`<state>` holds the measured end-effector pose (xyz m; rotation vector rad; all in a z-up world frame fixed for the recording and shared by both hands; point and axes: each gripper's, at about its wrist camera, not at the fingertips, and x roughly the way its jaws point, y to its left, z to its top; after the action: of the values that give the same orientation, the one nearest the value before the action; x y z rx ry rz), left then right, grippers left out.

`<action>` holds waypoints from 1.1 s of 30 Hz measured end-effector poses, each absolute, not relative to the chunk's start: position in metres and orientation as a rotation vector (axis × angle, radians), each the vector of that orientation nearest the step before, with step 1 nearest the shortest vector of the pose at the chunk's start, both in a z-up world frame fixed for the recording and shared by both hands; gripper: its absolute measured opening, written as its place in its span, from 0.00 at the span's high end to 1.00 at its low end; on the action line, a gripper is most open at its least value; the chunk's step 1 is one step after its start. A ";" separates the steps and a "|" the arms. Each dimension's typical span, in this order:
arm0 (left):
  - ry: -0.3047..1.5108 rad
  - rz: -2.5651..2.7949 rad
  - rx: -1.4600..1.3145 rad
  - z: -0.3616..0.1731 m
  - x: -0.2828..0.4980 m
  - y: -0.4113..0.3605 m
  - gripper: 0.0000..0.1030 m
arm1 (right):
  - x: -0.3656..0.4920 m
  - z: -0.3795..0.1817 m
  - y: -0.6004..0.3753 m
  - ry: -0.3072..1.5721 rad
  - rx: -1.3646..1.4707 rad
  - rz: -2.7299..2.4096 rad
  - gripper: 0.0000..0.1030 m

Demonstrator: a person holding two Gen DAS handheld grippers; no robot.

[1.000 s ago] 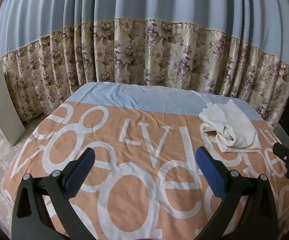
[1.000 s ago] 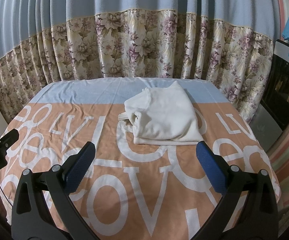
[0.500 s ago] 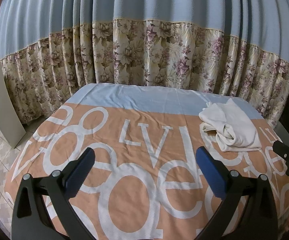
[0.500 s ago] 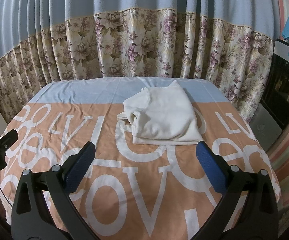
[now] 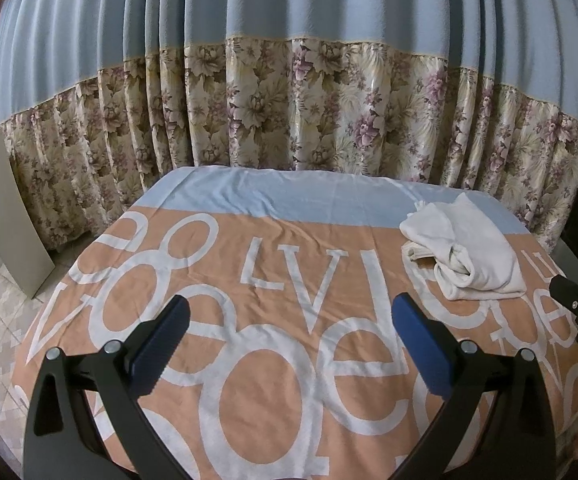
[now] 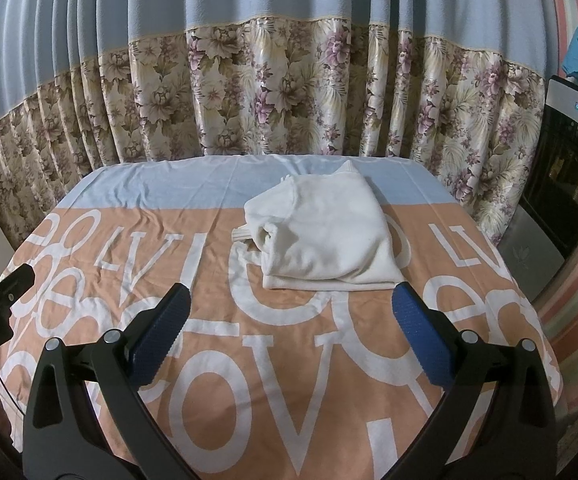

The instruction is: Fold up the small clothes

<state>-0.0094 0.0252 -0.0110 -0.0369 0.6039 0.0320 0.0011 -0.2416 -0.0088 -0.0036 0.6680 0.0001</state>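
The left hand-held gripper (image 5: pixel 289 336) hangs over the near middle of the bed with its two blue-padded fingers (image 5: pixel 161 344) spread wide and nothing between them. The right hand-held gripper (image 6: pixel 289 336) is likewise spread wide and empty, its blue pads (image 6: pixel 421 344) apart above the cover; the tip of its right finger lies just below the near edge of the cloth in the picture, though whether it touches cannot be told. Each gripper shows at the edge of the other's view: the right one as a black clamp at the far right of the left wrist view, the left one as a black clamp at the far left of the right wrist view. Ahead of the right gripper lies the white garment (image 6: pixel 325 236), a loosely folded bundle with a rolled part on its left side, resting on the bed toward the far right, across the line where the orange part of the bedspread (image 5: pixel 273 280) with its big white letters meets the pale blue band at the far end. From the left gripper the white garment (image 5: pixel 465 248) sits well off to the right. Behind the bed hangs a curtain (image 5: pixel 289 80), plain blue above and floral below. A pale board (image 5: pixel 5 208) leans at the left, and a dark appliance (image 6: pixel 561 184) stands at the right.
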 end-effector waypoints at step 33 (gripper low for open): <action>0.609 0.045 -0.030 -0.014 -0.015 0.031 0.02 | 0.000 -0.008 -0.241 0.668 -0.002 -0.002 0.03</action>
<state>-0.0153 0.0315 -0.0143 -0.0303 0.6087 0.0451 -0.0001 -0.2409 -0.0084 -0.0024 0.6677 -0.0015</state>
